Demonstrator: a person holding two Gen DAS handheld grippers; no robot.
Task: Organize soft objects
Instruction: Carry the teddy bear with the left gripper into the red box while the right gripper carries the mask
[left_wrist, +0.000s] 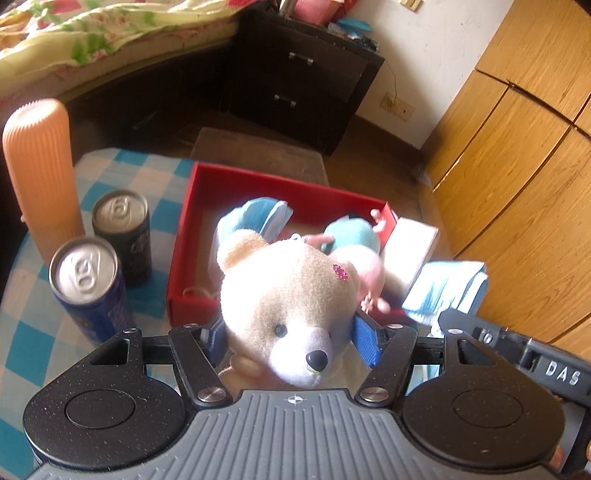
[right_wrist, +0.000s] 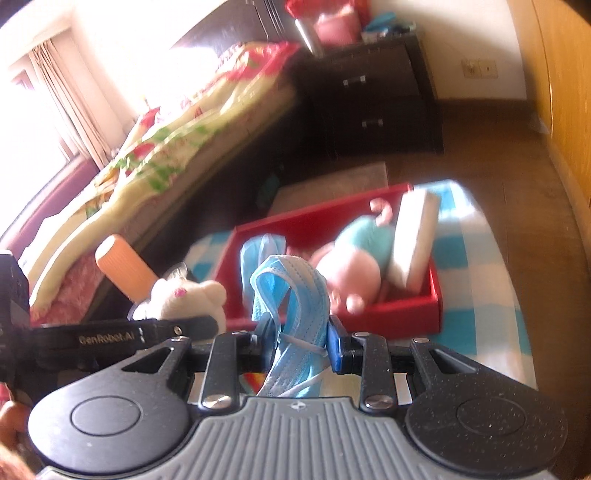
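The teddy bear (left_wrist: 291, 306) sits squeezed between the blue pads of your left tongs (left_wrist: 291, 332), its nose turned toward the camera, held up in front of the near wall of the red box (left_wrist: 258, 184). Your right tongs (right_wrist: 295, 332) are pressed nearly together on a blue face mask (right_wrist: 291, 295), which bunches up above the pads and trails its white ear loops below them. In the left wrist view that mask shows to the right of the bear, just beside the box's near right corner. Inside the box lie another blue mask (left_wrist: 258, 218) at the far left, a pink and teal plush doll (left_wrist: 354, 251) in the middle, and a white block (left_wrist: 410, 251) leaning against the right wall. The box rests on a table under a blue and white checked cloth (left_wrist: 37, 325). To its left stand two drink cans (left_wrist: 122, 236) and, behind them, a ribbed orange bottle (left_wrist: 40, 166).
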